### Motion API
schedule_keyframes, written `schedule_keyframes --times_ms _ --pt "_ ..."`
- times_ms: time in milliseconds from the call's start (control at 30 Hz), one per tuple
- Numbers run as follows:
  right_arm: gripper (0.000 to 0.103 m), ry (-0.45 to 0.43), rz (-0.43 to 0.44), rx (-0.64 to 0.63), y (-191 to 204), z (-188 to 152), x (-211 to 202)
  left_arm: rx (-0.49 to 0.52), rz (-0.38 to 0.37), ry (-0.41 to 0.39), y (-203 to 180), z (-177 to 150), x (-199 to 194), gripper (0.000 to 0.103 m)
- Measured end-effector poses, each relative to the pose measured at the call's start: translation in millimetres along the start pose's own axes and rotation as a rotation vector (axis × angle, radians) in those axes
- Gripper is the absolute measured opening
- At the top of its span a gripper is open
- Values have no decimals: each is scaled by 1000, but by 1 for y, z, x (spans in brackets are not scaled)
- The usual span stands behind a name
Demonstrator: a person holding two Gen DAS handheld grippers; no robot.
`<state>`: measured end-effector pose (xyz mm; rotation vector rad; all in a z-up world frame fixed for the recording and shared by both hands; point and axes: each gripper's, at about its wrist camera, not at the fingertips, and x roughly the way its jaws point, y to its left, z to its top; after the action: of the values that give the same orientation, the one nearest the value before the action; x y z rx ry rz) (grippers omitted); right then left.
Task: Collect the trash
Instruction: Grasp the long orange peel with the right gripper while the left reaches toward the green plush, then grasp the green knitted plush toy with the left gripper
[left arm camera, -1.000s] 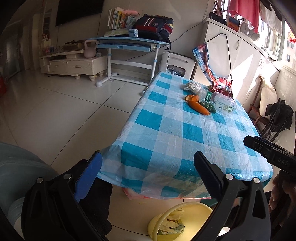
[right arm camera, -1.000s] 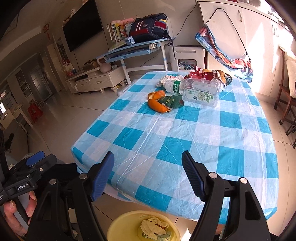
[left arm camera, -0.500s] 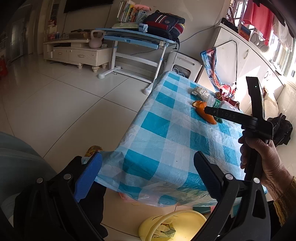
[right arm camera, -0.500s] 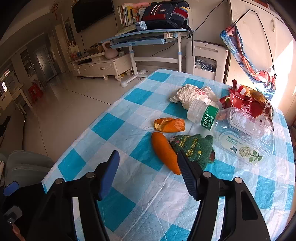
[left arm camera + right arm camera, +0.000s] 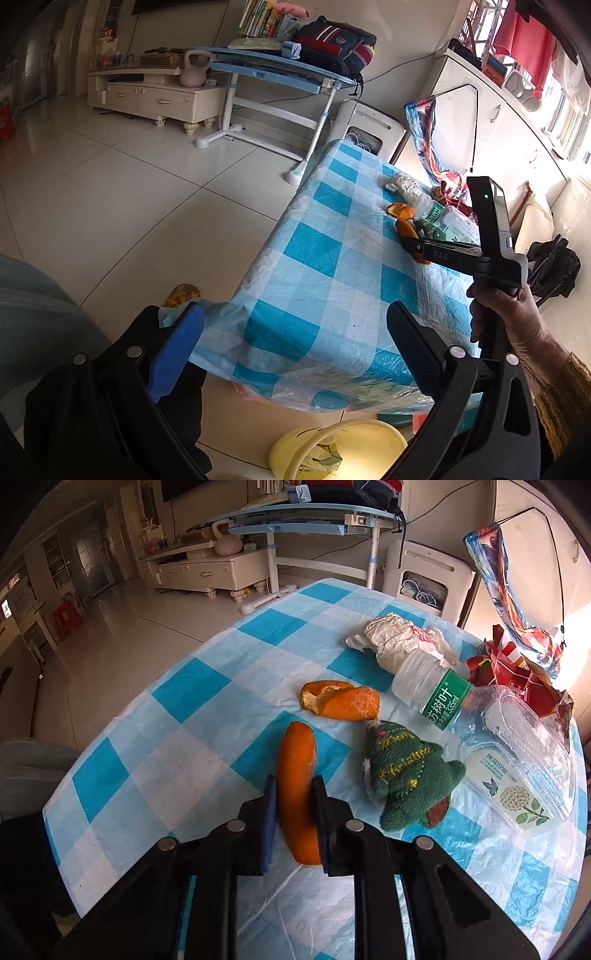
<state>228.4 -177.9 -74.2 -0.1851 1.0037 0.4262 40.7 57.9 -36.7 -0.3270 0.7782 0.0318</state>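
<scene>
left wrist view: the left tongs (image 5: pixel 295 332) stood released over the near corner of the blue-checked counter (image 5: pixel 332 295), a yellow bin (image 5: pixel 332 443) on pale floor tiles below. right wrist view: the right tongs (image 5: pixel 294 805) were closing, pads against the long orange peel (image 5: pixel 295 768) on the counter, a green plush toy (image 5: pixel 406 782) beside it.

The surface (image 5: pixel 207 686), covered by a blue-and-white checked plastic cloth, is carrying two pieces of orange peel (image 5: pixel 295 775) (image 5: pixel 340 701), a green plush toy (image 5: pixel 406 775) and a crumpled white wrapper (image 5: pixel 395 638). A clear bottle (image 5: pixel 436 686), a clear plastic box (image 5: pixel 517 760) and red packaging (image 5: pixel 517 675) are lying towards its far edge. A yellow bin (image 5: pixel 369 439) is standing on the floor (image 5: pixel 110 192) by the near edge.
</scene>
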Motion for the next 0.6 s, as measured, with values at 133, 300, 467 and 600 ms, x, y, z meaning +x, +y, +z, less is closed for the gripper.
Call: schedule_keyframes --times_ms 133,300,467,600 --pt "18 36 3 -65 5 -28 -21 74 -27 19 -17 13 9 96" --pt "18 98 43 -24 -9 -60 -47 270 -54 12 -64 43 38 96" --pt "18 97 72 48 -21 -71 -53 394 -66 29 -108 73 87 96" --pt "20 87 96 72 -23 -69 -51 436 -78 52 -133 90 125 96"
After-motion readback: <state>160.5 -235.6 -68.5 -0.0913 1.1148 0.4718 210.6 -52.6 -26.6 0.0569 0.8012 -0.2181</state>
